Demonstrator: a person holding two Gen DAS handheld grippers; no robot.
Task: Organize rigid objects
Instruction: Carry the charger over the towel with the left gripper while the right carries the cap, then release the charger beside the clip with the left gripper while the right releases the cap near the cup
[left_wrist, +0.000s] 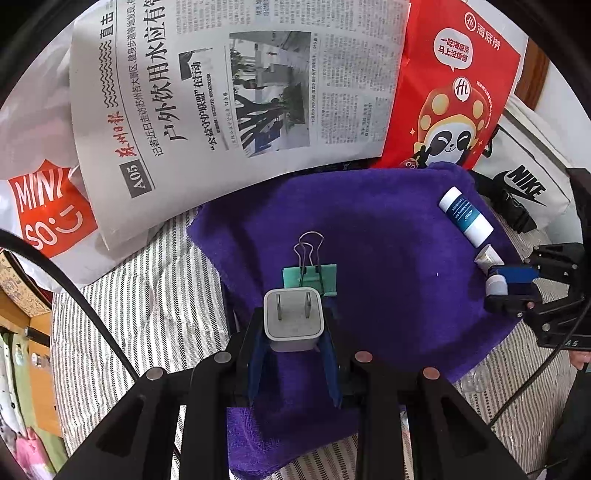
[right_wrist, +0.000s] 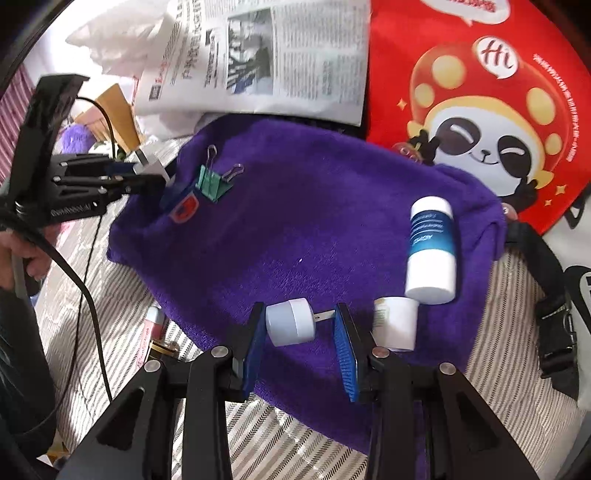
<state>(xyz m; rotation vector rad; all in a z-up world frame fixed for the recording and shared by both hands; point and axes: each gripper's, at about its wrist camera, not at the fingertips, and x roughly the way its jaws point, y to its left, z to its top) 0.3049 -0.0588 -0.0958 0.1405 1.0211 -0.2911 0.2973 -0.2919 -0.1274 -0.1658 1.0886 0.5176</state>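
Striped bedding (left_wrist: 147, 295) carries a purple towel (left_wrist: 369, 240), with one newspaper (left_wrist: 221, 92) and one red panda bag (left_wrist: 454, 92) beyond the towel's far edge.

Left wrist view: my left gripper (left_wrist: 294, 332) is clamped on one white charger cube (left_wrist: 293, 319), both blue pads pressed to its sides. The cube's two prongs face up toward the camera. It sits at the towel's near-left part. One green binder clip (left_wrist: 310, 277) lies just beyond the cube, its wire handles pointing toward the far edge. At the towel's right edge lies one white-and-blue bottle (left_wrist: 466, 216), long axis running from far-left to near-right. One small white tube (left_wrist: 487, 256) lies just near of it. My right gripper (left_wrist: 509, 284) is at that right edge with a round white plug between its pads.

Right wrist view: my right gripper (right_wrist: 301, 325) has its fingers apart around one round white plug (right_wrist: 290, 321). The plug's body touches the left pad; its prongs point right toward the other pad, and I cannot tell whether they touch it. The long axis runs left to right, near the towel's near edge. The tube (right_wrist: 395, 325) stands just right of the right finger, the bottle (right_wrist: 432, 251) beyond it.
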